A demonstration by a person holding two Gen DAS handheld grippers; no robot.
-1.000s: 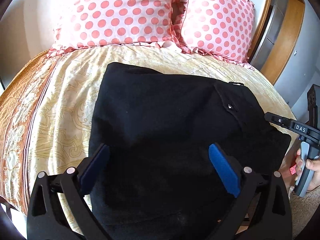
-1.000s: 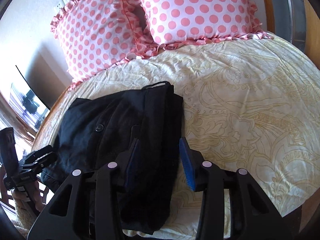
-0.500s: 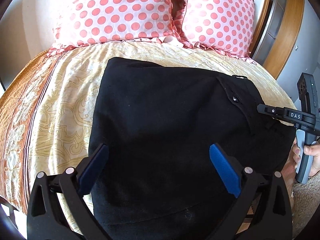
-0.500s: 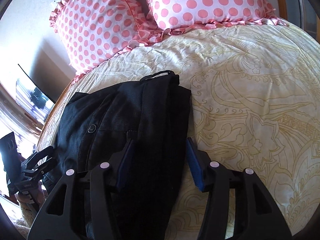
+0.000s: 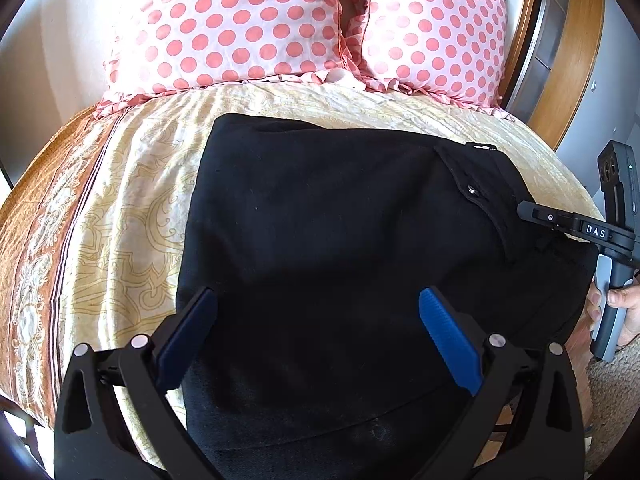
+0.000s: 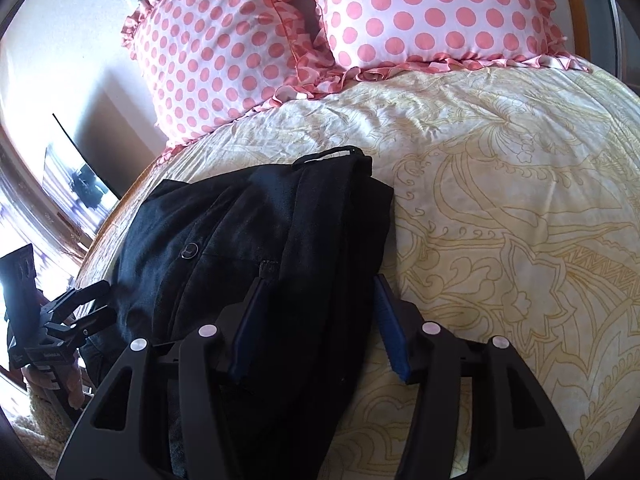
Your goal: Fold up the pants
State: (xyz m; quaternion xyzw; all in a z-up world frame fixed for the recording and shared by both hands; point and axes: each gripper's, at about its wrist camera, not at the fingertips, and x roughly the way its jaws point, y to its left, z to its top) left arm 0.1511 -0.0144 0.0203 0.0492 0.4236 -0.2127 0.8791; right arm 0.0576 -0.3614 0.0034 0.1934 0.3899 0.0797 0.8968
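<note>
Over the black pants (image 5: pixel 320 220), left gripper (image 5: pixel 320 336) fingers spread wide; right gripper (image 6: pixel 316 328) fingers straddle its folded edge.

A bed (image 5: pixel 132 184) with a yellow cover. Two pink spotty pillows (image 5: pixel 240 28) lean on a white wall (image 6: pixel 76 40).

The pants (image 5: pixel 328 240) lie folded on the bed (image 5: pixel 132 200), toward its near edge, with bare bedspread on their left, their right and behind them. Two pillows sit side by side, touching, at the head of the bed, well behind the pants: the left pillow (image 5: pixel 232 24) and the right pillow (image 5: pixel 436 28). The left tool (image 5: pixel 316 336) hangs above the near part of the pants. The right tool (image 6: pixel 316 320) is at their right edge, its fingers either side of the folded edge there.
</note>
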